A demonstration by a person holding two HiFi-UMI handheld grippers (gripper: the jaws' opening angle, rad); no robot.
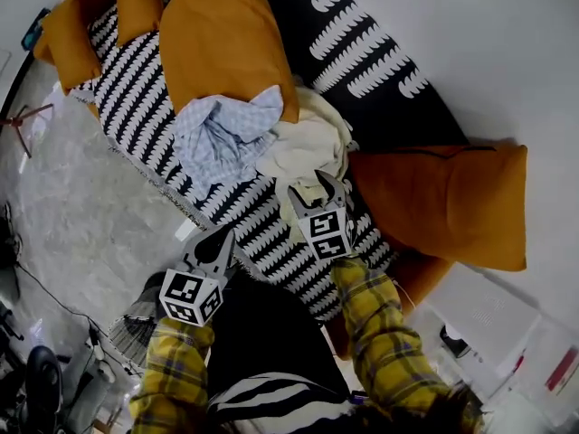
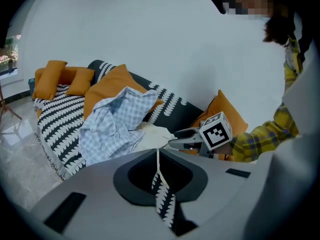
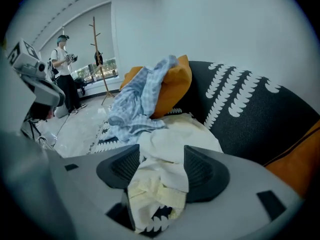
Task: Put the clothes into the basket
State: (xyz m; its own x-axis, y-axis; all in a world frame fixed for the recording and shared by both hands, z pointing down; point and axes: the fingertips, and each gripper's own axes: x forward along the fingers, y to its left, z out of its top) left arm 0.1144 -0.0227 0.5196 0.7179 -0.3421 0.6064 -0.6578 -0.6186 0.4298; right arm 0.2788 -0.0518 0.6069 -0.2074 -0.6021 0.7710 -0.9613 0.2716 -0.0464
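- The right gripper (image 1: 318, 188) is the one at the clothes. Its jaws stand apart, and the near end of the cream garment (image 3: 172, 134) lies in the gap. The cloth looks slack there and not yet pinched.
- The rest of the cream garment lies straight ahead of that gripper, heaped on the sofa (image 1: 362, 52). Its length runs away from the person, roughly along the line the gripper points. The jaws therefore straddle the near end and are not set across the garment's middle.
- The left gripper (image 1: 217, 240) is clenched on nothing. Only a thin slit shows between its jaws, and the patterned throw can be seen through it. It hangs over the sofa's front edge, short of the clothes.
- The blue shirt (image 1: 222, 134) lies ahead of the left gripper, crumpled against an orange cushion (image 1: 226, 34) and touching the cream garment's left side. The left gripper is the nearer one to it, but the two are well apart.
- Judgement: the right gripper is placed to take the cream garment, so closing it is the likely next move. The left gripper would have to open and reach forward for the shirt.
- No view shows the basket clearly, so which way the clothes must travel cannot be told.
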